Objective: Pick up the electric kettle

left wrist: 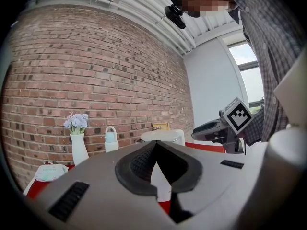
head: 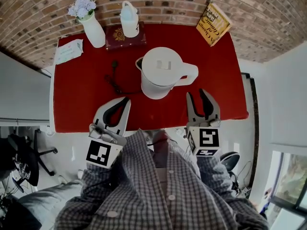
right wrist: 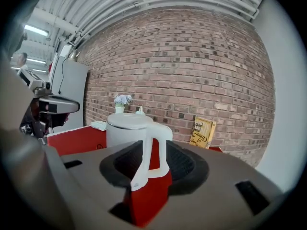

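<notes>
white kettle (head: 160, 73) on red table (head: 86, 104), vase (head: 93, 30), bottle (head: 129, 20), book (head: 213, 24) behind

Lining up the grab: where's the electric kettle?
In the head view the electric kettle stands mid-table on the red tablecloth, just ahead of the right gripper, its handle on that side.

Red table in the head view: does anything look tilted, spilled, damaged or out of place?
Nothing spilled or broken. The kettle stands upright, lid shut. Only the yellow book sits askew at the back right corner, and a thin dark cord-like thing lies loose left of the kettle.
</notes>
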The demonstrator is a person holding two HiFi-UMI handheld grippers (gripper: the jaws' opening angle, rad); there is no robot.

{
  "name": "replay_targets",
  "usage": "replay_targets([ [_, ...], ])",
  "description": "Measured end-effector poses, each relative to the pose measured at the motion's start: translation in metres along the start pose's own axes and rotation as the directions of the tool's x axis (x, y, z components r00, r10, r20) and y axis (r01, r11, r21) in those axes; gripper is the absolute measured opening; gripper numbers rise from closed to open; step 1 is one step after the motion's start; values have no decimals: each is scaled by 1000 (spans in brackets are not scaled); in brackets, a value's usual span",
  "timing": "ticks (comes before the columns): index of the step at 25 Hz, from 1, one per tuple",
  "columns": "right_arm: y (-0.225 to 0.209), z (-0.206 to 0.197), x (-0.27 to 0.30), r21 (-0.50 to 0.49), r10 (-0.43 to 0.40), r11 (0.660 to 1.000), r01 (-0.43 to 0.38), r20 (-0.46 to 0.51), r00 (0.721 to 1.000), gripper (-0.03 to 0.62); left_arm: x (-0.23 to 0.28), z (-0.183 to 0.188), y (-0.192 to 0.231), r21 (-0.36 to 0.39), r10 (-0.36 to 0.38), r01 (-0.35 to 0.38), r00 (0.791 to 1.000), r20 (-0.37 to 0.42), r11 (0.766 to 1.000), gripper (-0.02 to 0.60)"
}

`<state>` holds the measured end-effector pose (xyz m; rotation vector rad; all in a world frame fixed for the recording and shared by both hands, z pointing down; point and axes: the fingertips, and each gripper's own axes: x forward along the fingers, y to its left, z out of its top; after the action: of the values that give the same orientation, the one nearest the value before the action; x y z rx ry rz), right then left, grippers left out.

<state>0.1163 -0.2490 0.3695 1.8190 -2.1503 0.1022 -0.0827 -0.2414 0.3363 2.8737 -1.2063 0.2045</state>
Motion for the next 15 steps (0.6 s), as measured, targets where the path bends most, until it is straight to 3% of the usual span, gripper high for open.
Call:
replay_targets([
  [8,-22,-20,37,-32,22,999,-26,-105,994,175,19,3,4,-29,62,-62,998,-6,998,2],
  [15,-21,-32,71,-89,59,994,-70,-126,990,187,21,6,13,-29,135,-135,991,-19,990,2],
])
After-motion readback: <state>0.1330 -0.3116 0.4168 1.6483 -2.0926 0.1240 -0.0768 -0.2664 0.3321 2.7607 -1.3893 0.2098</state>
